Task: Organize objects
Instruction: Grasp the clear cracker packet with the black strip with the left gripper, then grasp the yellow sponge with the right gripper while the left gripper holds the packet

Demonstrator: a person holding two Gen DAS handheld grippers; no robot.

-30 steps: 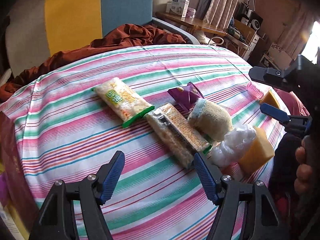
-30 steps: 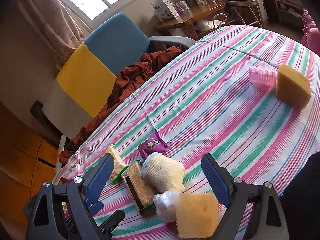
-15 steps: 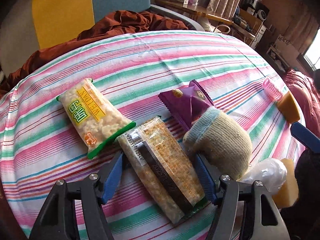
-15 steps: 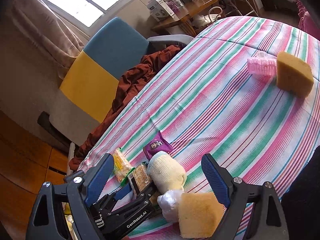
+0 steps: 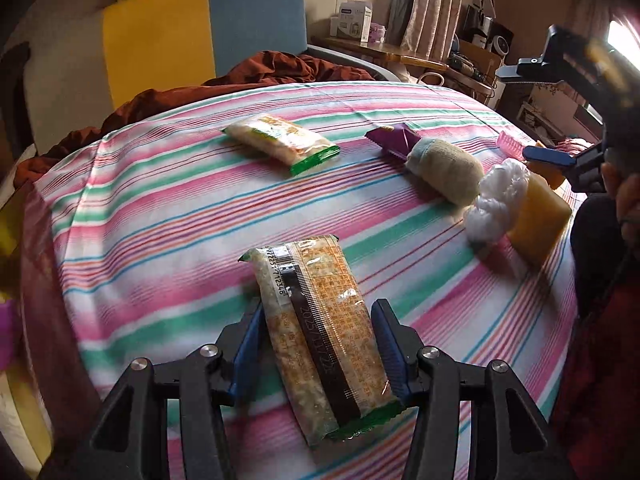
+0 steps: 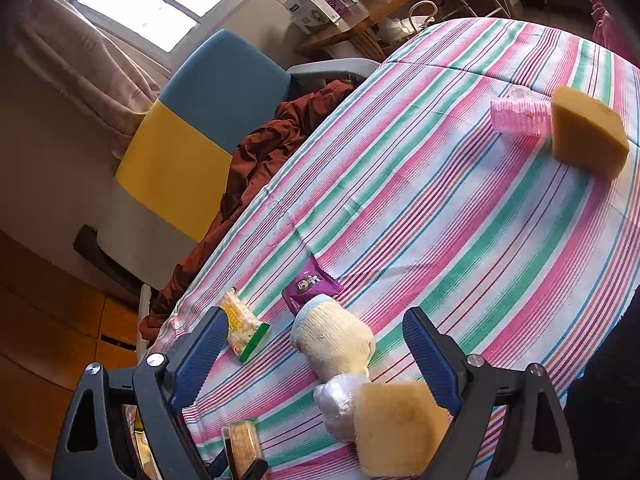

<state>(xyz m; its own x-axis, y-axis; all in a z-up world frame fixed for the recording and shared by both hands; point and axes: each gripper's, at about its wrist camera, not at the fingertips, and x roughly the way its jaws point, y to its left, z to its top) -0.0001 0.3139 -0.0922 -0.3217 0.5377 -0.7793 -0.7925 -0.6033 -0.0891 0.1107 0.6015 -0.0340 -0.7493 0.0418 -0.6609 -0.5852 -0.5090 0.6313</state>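
Printing on held packet: the clear rice-cracker packet (image 5: 320, 328) carries a barcode with digits too partial to trust, a dark seam strip, and a date stamp beginning "2025"; the orange text is too small to read.
Other writing: the green-edged snack packet (image 5: 280, 140) has yellow and green lettering, blurred here; the purple sachet (image 6: 310, 286) shows a small printed picture, words unreadable; the white box (image 5: 354, 22) on the far desk has illegible print.
Left gripper (image 5: 320, 344): its jaws have just been closing and now stand narrow, blue pads against both long sides of the rice-cracker packet, which sits between them at 6 o'clock, its far end pointing to 12.
Right gripper (image 6: 312, 356): jaws wide, holding nothing; they hang above the cream sock roll (image 6: 334, 338), white plastic wad (image 6: 340, 404) and near sponge (image 6: 400, 428).
Table (image 5: 160, 220): covered in a striped pink, green and white cloth.
Left view layout: green-edged packet at 12 o'clock, purple sachet and sock roll at 1, wad and sponge at 2 to 3.
Far corner, right view: pink hair roller (image 6: 520, 116) touching a second sponge (image 6: 588, 132) at 2 o'clock.
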